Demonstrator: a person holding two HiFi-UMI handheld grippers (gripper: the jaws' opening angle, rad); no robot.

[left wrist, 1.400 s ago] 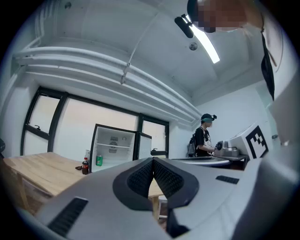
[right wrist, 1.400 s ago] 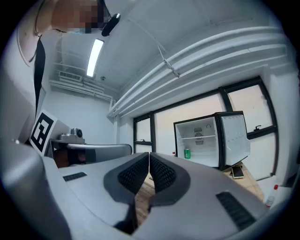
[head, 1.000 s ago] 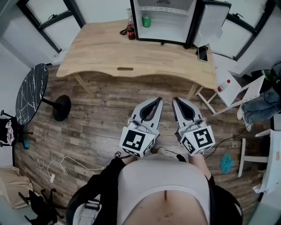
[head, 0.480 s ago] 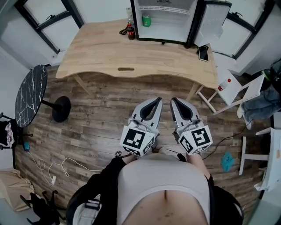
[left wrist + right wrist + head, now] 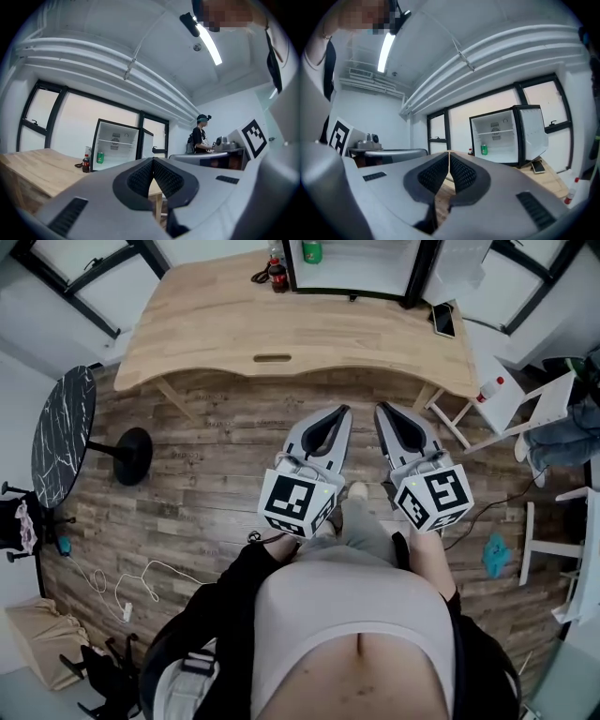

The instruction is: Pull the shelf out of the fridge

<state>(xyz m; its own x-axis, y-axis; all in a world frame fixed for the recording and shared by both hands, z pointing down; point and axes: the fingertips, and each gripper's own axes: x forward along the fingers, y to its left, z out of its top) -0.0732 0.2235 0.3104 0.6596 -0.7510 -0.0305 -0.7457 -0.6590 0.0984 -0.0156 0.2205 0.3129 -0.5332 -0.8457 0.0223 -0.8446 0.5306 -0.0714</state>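
Note:
The small open fridge stands at the far edge of the wooden table, cut off by the top of the head view. Its white wire shelf sits in place inside, above a green can. The fridge door hangs open to the right. My left gripper and right gripper are held side by side over the floor, short of the table's near edge. Both are shut and empty, jaws pressed together.
A cola bottle stands left of the fridge and a phone lies to its right. A black round table is at the left, a white chair with a bottle at the right. A person stands beyond.
Both grippers have moved forward towards the table, still shut. The table and fridge have slid up in the head view, and the fridge top is now cut off.

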